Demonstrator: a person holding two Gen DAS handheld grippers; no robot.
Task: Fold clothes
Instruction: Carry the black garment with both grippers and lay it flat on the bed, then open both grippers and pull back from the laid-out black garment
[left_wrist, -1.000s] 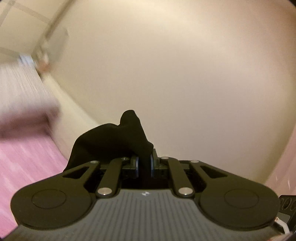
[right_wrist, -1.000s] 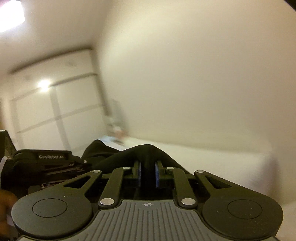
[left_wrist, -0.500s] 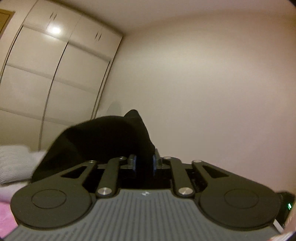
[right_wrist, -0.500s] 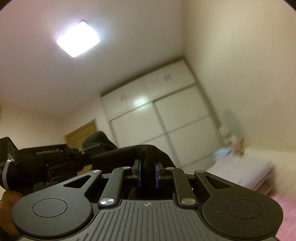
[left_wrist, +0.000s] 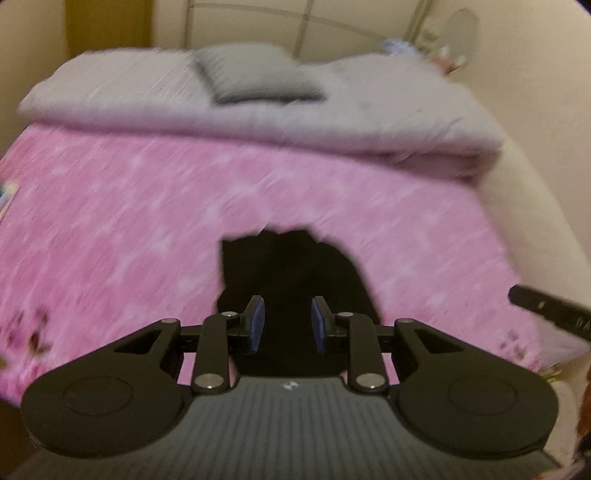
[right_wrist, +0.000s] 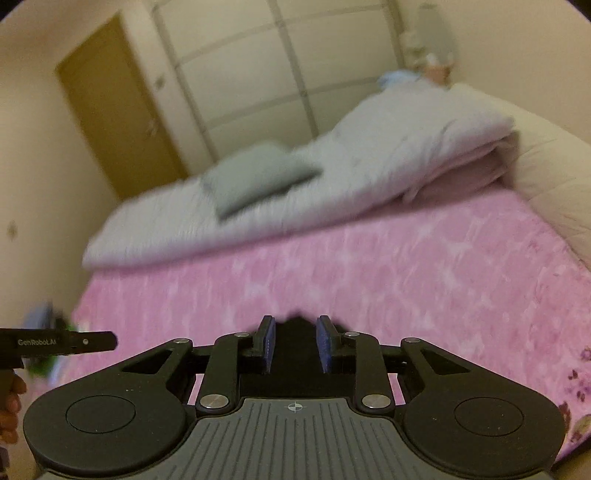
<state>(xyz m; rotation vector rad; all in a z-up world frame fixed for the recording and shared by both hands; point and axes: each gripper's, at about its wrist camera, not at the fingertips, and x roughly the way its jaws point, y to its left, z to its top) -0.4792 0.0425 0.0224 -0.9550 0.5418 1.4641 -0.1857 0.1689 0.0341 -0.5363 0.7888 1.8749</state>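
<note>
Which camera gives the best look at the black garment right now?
The left wrist view: the black garment spreads on the pink bedspread beyond the open fingers. The right wrist view shows only a sliver of it between the pads.

Bed cover (left_wrist: 147, 221): pink with a paler mottled pattern, spread flat over most of the bed; darker flower marks near its lower corners.
Duvet (left_wrist: 332, 122): pale grey-lilac, folded into a thick band across the far end of the bed.
Pillow (left_wrist: 255, 77): grey, lying on top of the duvet, left of its middle.
Headboard side (right_wrist: 554, 162): cream padded edge along the right of the bed.
Wardrobe (right_wrist: 280, 81): white panelled doors behind the bed.
Door (right_wrist: 118, 107): yellow-brown, left of the wardrobe.
Small things (right_wrist: 428, 55): blurred, at the far corner beyond the duvet; cannot tell what they are.
</note>
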